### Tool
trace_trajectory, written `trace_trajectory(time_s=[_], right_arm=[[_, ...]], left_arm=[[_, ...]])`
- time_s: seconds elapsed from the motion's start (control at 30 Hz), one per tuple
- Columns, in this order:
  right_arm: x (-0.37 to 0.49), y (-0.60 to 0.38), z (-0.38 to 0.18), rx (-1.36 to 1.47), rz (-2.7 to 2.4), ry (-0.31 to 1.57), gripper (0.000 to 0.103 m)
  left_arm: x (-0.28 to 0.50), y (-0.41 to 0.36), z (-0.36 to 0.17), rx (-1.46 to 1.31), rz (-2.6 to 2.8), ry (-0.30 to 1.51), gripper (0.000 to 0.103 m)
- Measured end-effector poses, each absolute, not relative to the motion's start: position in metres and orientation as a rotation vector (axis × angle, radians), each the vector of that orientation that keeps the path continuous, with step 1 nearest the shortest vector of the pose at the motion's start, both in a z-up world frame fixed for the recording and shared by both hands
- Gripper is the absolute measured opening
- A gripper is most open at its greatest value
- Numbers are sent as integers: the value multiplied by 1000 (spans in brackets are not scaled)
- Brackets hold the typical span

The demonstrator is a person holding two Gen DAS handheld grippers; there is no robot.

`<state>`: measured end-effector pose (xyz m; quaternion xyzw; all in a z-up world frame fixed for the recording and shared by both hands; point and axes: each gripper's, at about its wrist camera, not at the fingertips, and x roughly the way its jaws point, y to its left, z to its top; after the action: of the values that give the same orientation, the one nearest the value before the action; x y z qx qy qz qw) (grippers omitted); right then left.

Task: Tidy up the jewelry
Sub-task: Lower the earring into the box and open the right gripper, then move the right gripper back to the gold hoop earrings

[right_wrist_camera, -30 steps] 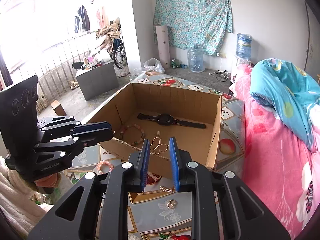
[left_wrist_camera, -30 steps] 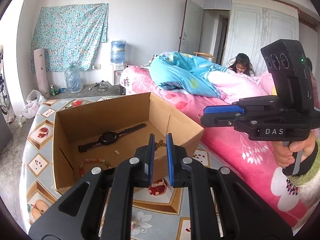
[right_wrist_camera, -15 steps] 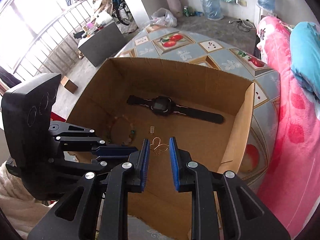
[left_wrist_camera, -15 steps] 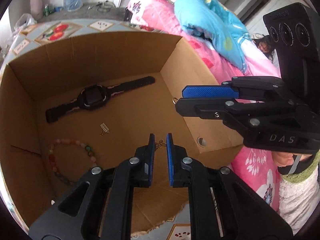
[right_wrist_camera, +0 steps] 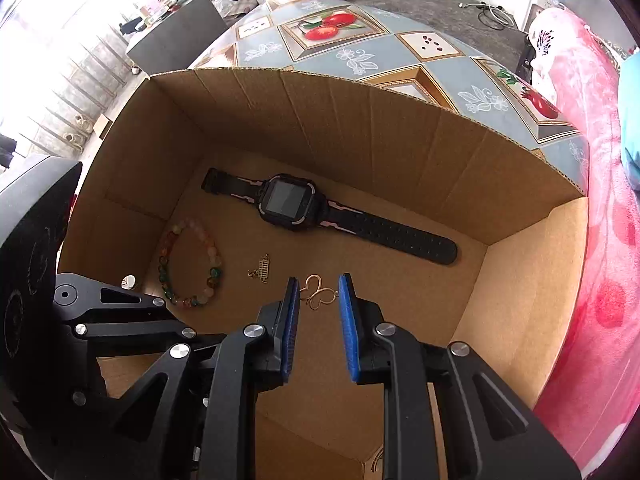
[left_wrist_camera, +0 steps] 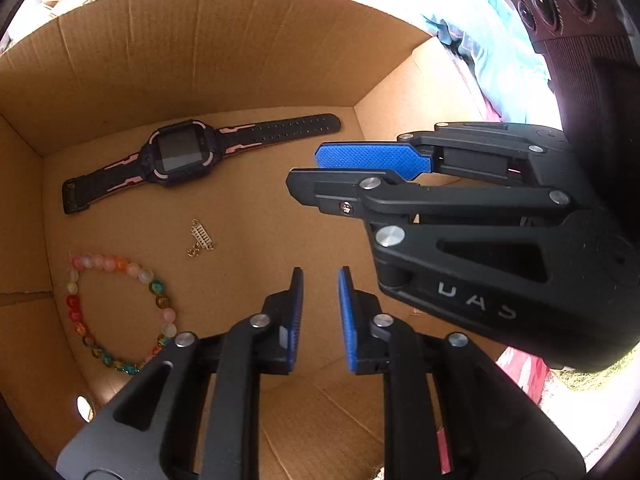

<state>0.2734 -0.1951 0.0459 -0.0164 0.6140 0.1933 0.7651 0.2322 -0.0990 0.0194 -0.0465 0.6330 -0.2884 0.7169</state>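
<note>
A cardboard box (left_wrist_camera: 240, 40) (right_wrist_camera: 400, 148) holds a black and pink watch (left_wrist_camera: 180, 156) (right_wrist_camera: 288, 202), a coloured bead bracelet (left_wrist_camera: 116, 312) (right_wrist_camera: 192, 268) and a small gold charm (left_wrist_camera: 200, 238) (right_wrist_camera: 262, 270). My left gripper (left_wrist_camera: 319, 276) hangs inside the box, jaws slightly apart, nothing between them. My right gripper (right_wrist_camera: 319, 284) is also inside the box, holding a gold butterfly-shaped piece (right_wrist_camera: 318, 296) between its fingertips. The right gripper also shows in the left wrist view (left_wrist_camera: 352, 168), crossing from the right.
The box stands on a table with a fruit-patterned cloth (right_wrist_camera: 360, 36). A pink bedspread (right_wrist_camera: 600, 240) lies to the right. A coin-like disc (right_wrist_camera: 129, 281) (left_wrist_camera: 83, 404) lies in the box's near corner.
Both grippers have moved down and forward into the box. The left gripper's jaws have parted and the small gold piece seen between them earlier is gone from view.
</note>
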Motion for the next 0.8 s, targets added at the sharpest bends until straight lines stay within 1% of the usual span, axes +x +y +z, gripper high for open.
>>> trace_trajectory(time_s=[0.2,0.4,0.53,0.67,0.7,0.77,0.8], right_arm=[[277,-197,45,-31,418,1330,21],[276,-196,45,-29,410,1333,21],[269,-198,58,-15,411,1291,21],[250,-209,89,37,426,1195,22],[242,-212,98,50,429,1164,23],[220,-218,118,74,436,1089,39],[206,-221,128,84,442,1046,40]], left_arm=[[235,-98,29,-84,-643,1359,19],[227,-90,50,-75,-648,1289,19],[212,-79,72,-61,-654,1193,19],[187,-57,102,-51,-648,1050,19],[178,-50,110,-54,-649,1004,19],[156,-33,127,-41,-645,895,21],[144,-24,132,-35,-635,841,24]])
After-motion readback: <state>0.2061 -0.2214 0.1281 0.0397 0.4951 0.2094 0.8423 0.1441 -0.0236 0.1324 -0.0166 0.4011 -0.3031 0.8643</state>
